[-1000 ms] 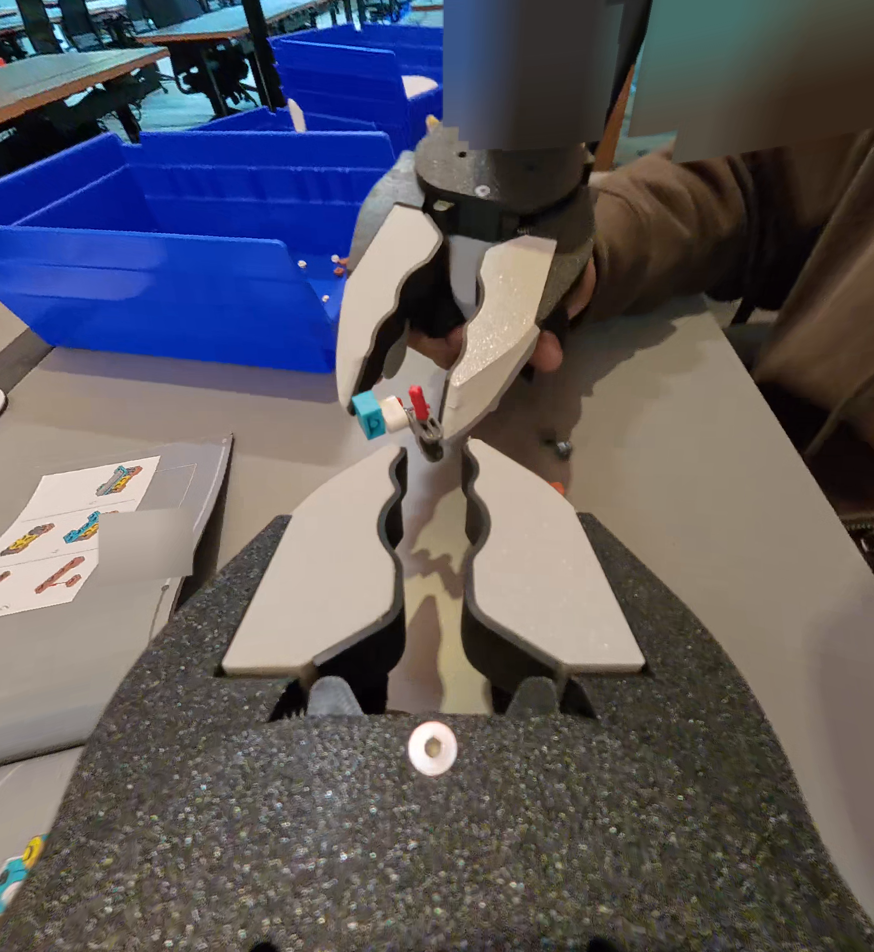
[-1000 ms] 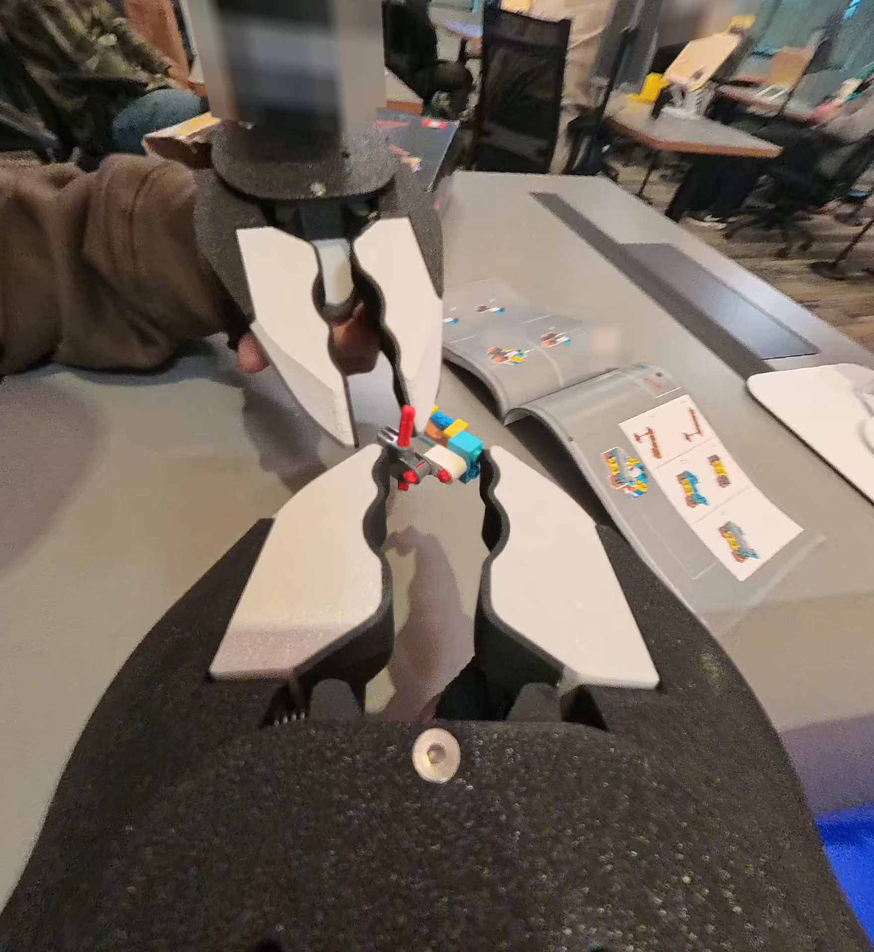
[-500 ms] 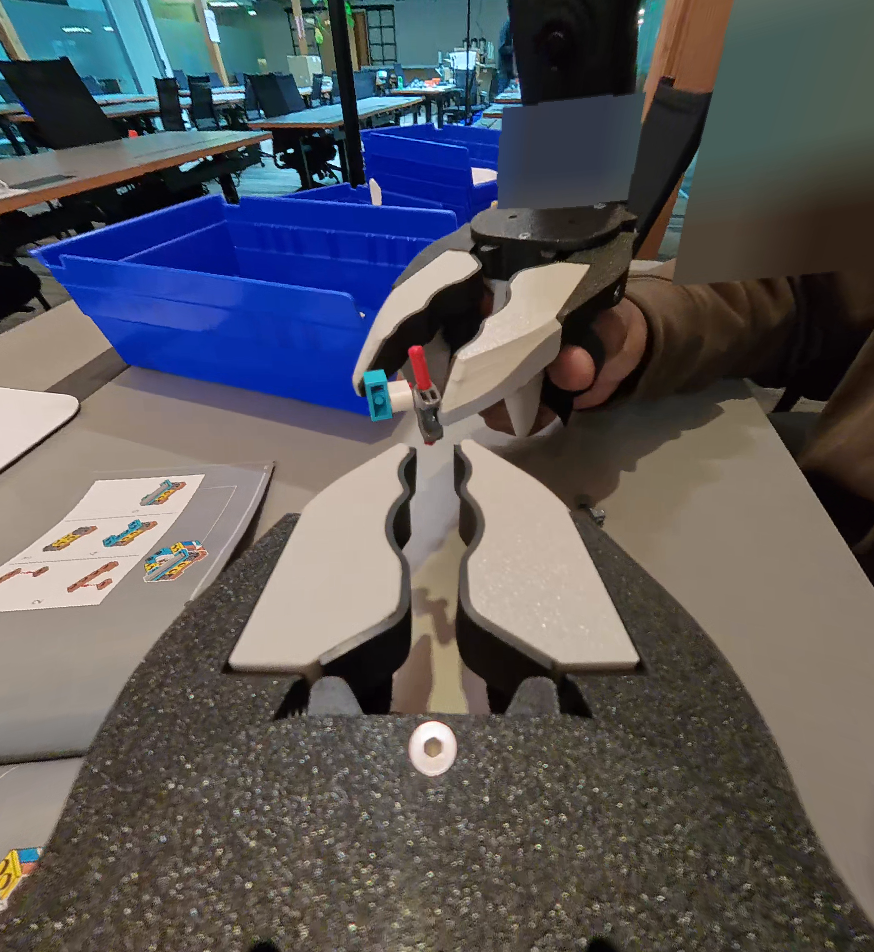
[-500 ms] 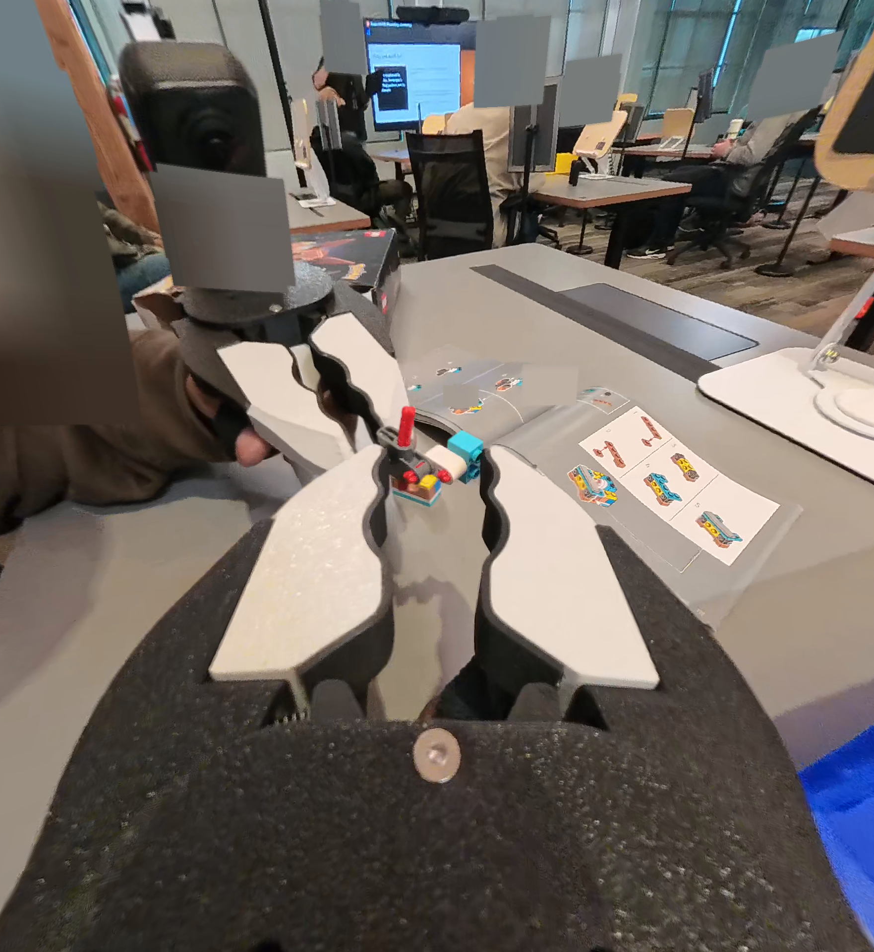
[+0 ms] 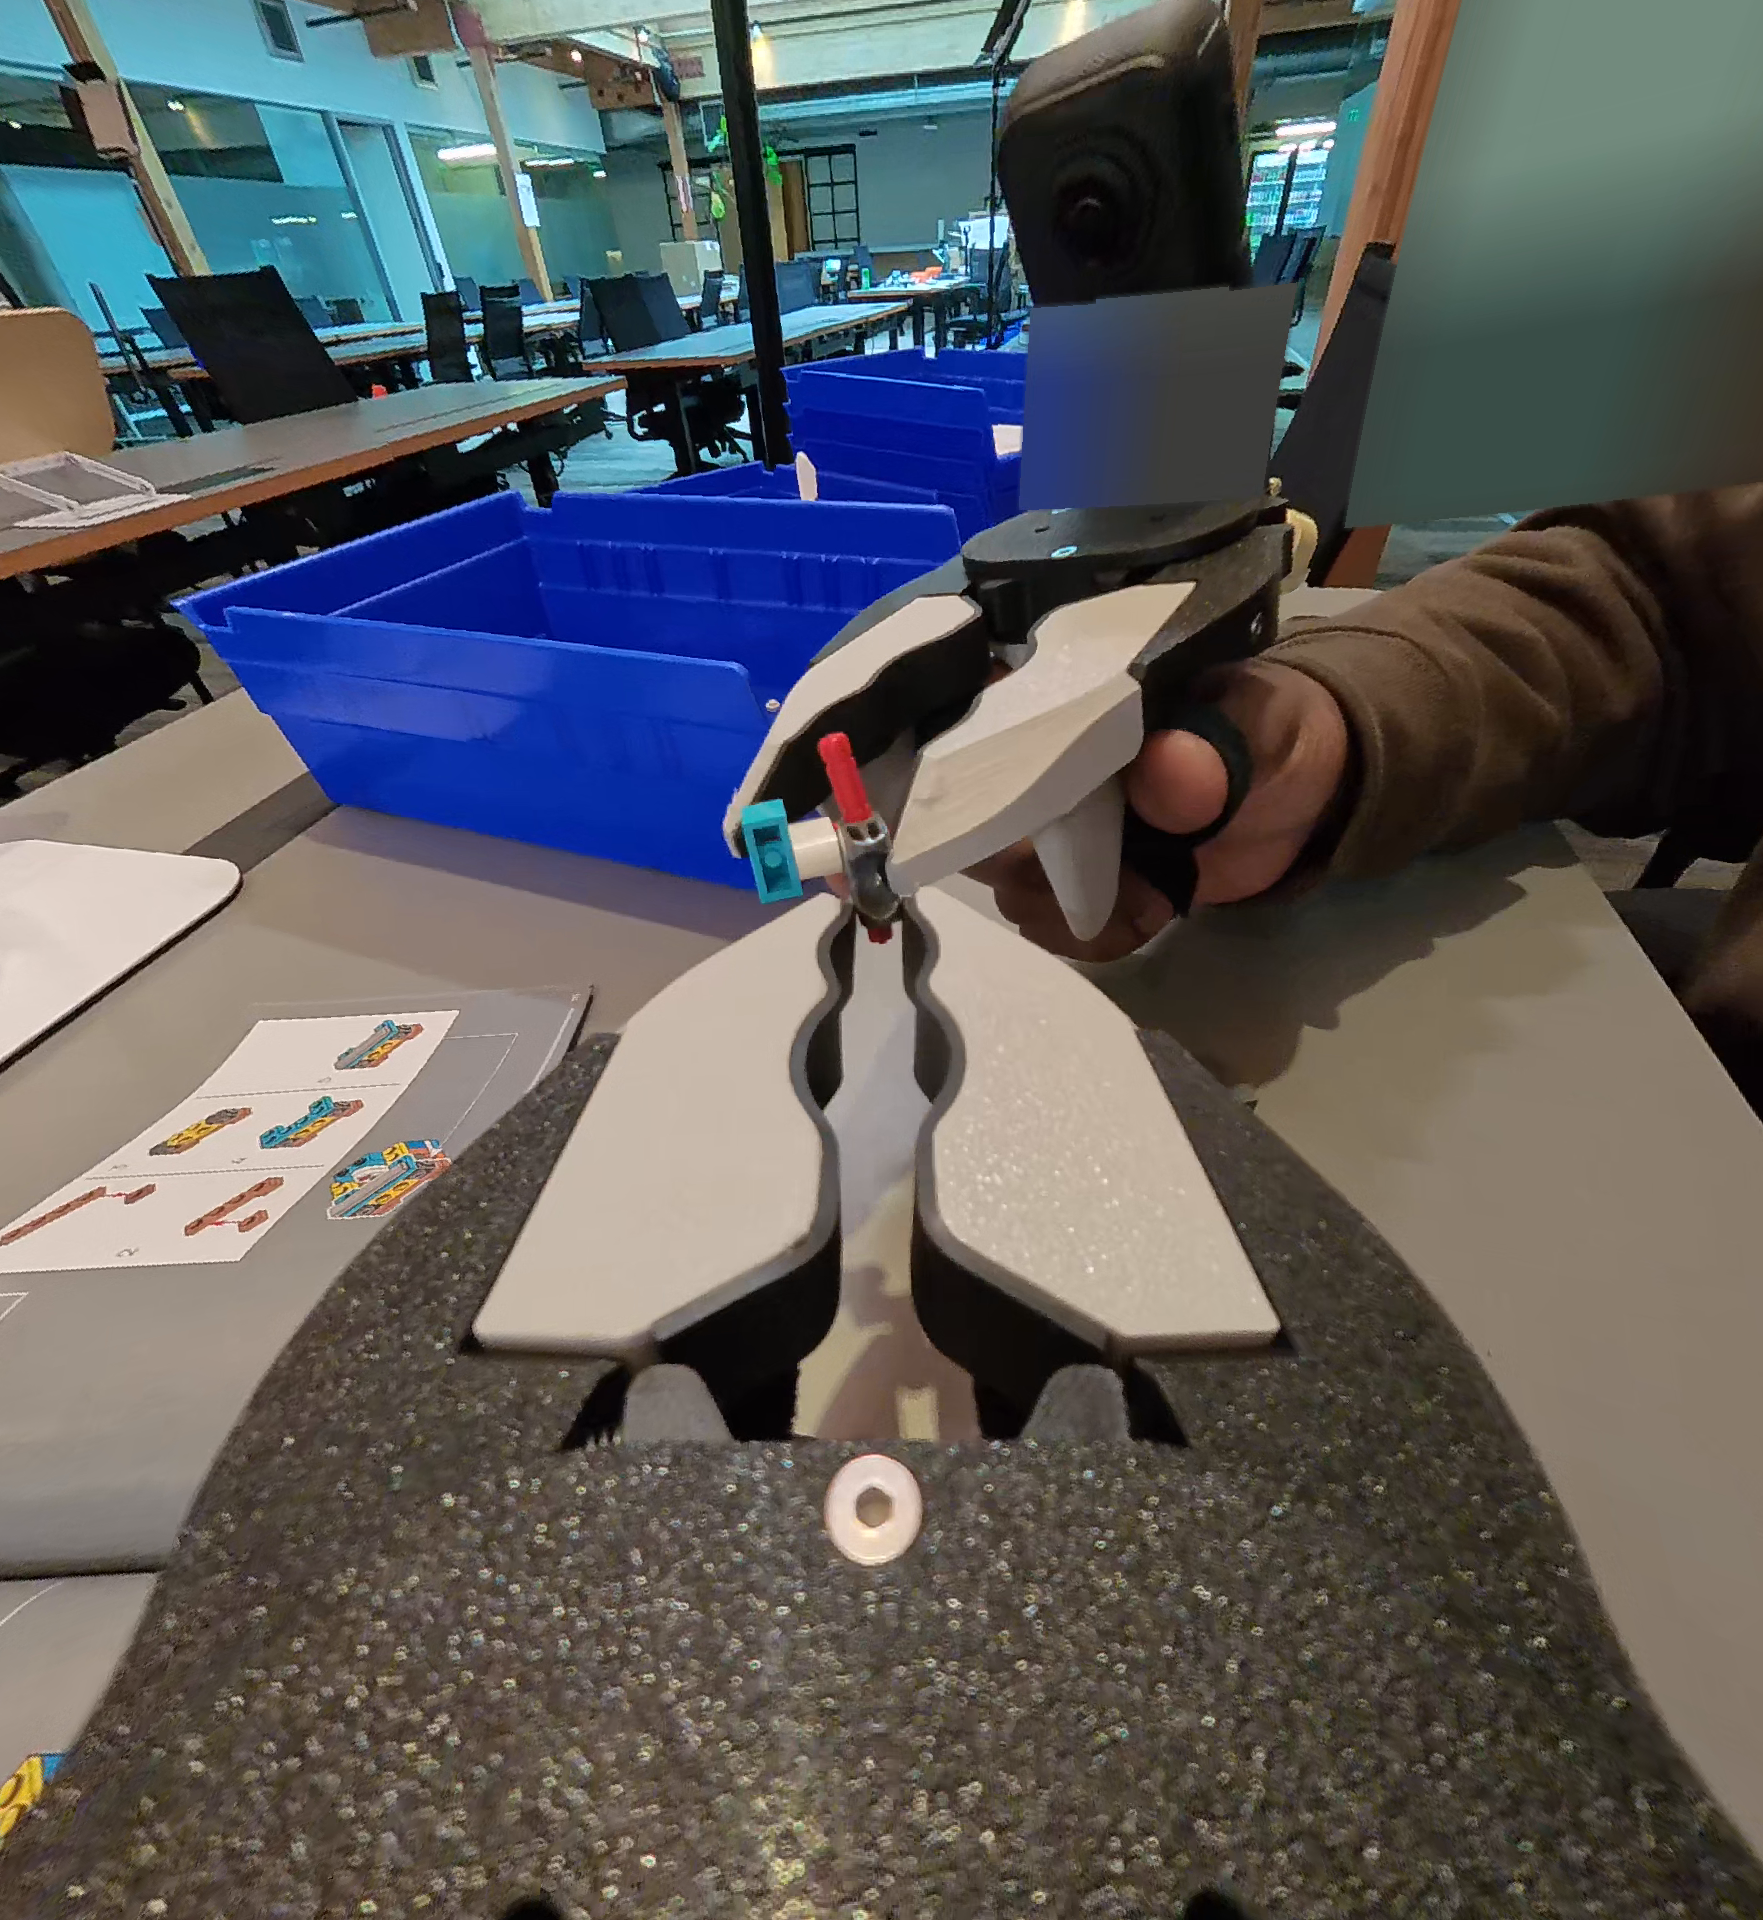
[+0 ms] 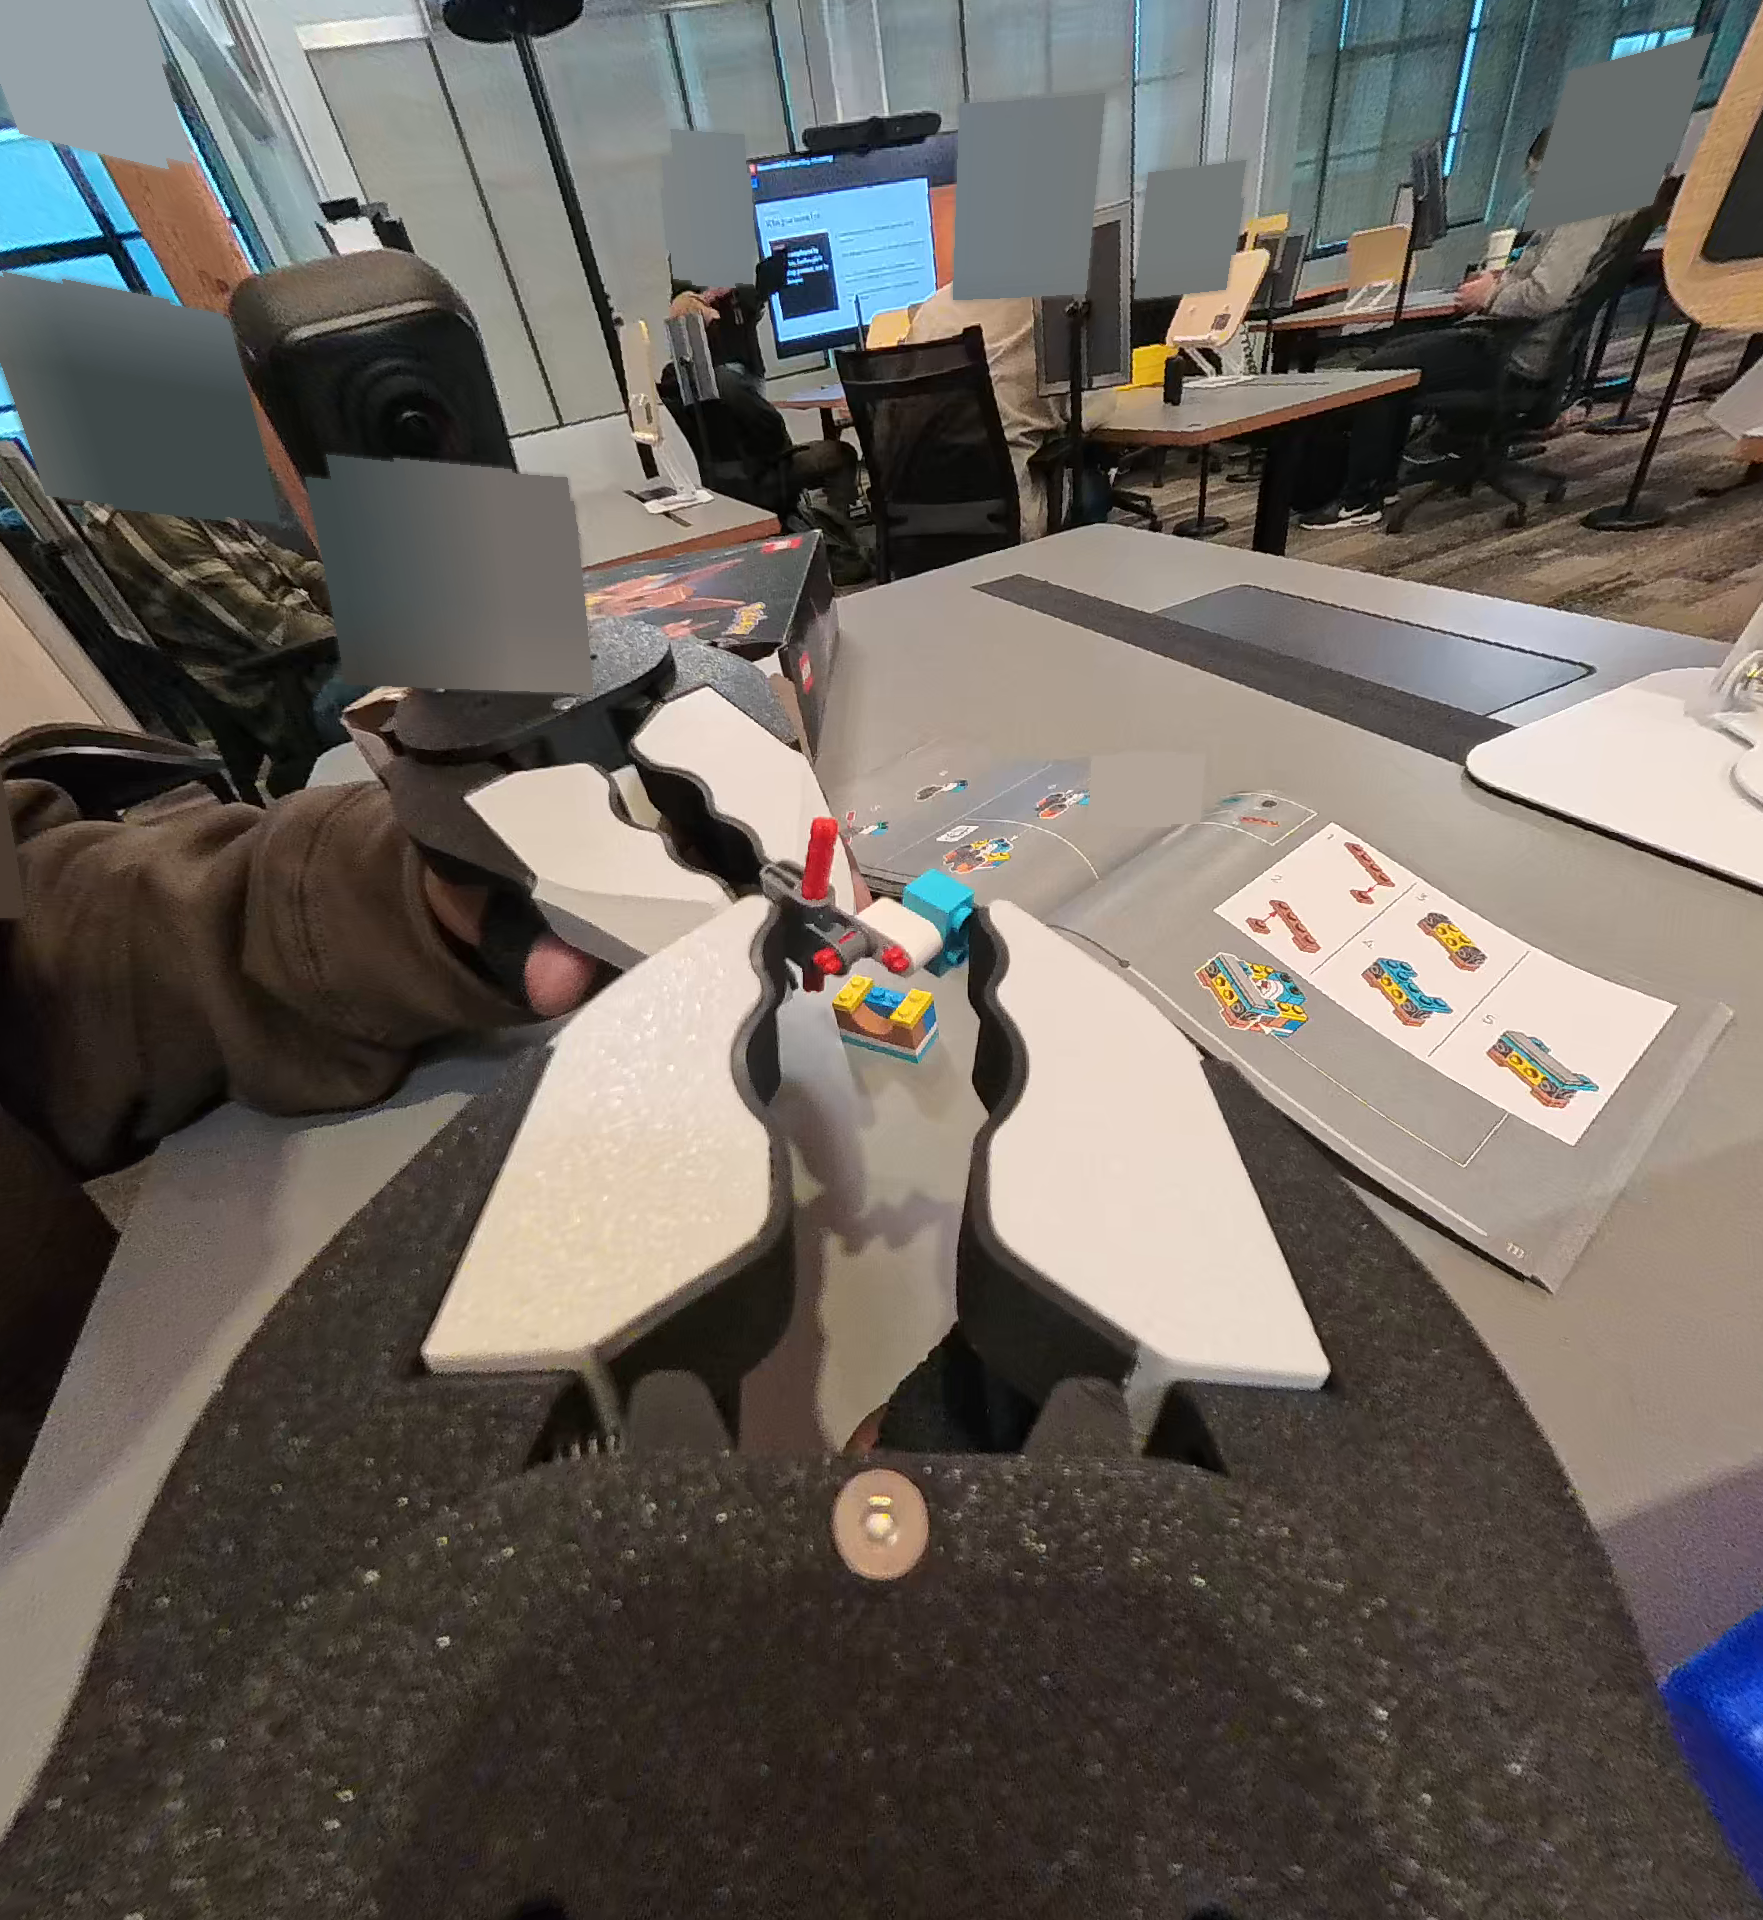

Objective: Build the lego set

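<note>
- The left gripper [image 5: 872, 925], nearest in its own view, had its tips drawn almost together on the grey lower end of a small lego sub-assembly [image 5: 835, 831] held up off the table at 12 o'clock.
- The right gripper [image 6: 872, 935] clasped the same sub-assembly across its length, one tip on the grey clip end, the other against the teal brick [image 6: 934, 914]; its jaws stood at middling width.
- The sub-assembly looked light and rigid, with a red pin [image 6: 817, 857] standing upright. Its pressed joints would likely part under a twist, and the smooth plastic could slip. The teal brick and the grey clip seemed the surest places to grip; the thin pin the poorest.
- Below it, on the grey table [image 6: 1635, 1403], sat a small yellow, blue and brown build [image 6: 885, 1018], apart from both grippers.
- At 2 o'clock in the right view lay the open instruction booklet [image 6: 1376, 1039]; bare table lay around the build.
- At 11 o'clock in the left view stood a blue bin [image 5: 544, 675], well apart, bounding the far side.
</note>
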The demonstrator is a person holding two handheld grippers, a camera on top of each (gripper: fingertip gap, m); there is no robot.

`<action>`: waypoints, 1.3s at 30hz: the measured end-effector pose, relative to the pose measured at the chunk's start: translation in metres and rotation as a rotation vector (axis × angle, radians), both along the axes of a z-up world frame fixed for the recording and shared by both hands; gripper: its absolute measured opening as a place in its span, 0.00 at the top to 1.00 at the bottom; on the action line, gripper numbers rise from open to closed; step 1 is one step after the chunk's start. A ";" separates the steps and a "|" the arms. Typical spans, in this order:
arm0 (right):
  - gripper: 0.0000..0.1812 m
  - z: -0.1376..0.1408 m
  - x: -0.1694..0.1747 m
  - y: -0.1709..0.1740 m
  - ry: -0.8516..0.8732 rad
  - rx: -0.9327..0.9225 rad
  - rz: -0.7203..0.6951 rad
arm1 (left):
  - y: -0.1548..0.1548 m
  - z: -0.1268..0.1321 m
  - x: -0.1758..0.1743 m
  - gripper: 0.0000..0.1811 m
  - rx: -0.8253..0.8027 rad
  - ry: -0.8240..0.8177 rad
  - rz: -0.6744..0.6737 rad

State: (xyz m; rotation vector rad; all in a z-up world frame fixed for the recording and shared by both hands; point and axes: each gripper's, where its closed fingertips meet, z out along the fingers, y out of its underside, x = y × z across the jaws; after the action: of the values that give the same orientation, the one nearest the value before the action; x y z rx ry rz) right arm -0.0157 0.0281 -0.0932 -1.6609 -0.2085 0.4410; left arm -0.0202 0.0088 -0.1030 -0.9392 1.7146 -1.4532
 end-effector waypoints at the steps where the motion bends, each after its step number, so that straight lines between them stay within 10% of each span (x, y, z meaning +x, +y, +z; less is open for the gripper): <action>1: 0.81 0.000 0.000 0.000 0.003 0.001 -0.001 | 0.000 0.000 0.000 0.96 -0.001 -0.004 0.004; 19: 0.70 0.007 0.001 -0.011 -0.098 0.032 0.114 | -0.002 0.004 -0.003 0.96 -0.043 -0.047 -0.043; 39: 0.96 0.009 -0.018 -0.013 -0.350 -0.306 0.547 | -0.007 -0.005 -0.013 0.96 0.058 0.031 -0.115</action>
State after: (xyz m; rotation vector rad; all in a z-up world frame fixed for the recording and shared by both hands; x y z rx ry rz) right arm -0.0341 0.0146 -0.0839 -1.9711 -0.9073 0.6081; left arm -0.0328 0.0022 -0.1084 -0.8485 1.8504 -1.4600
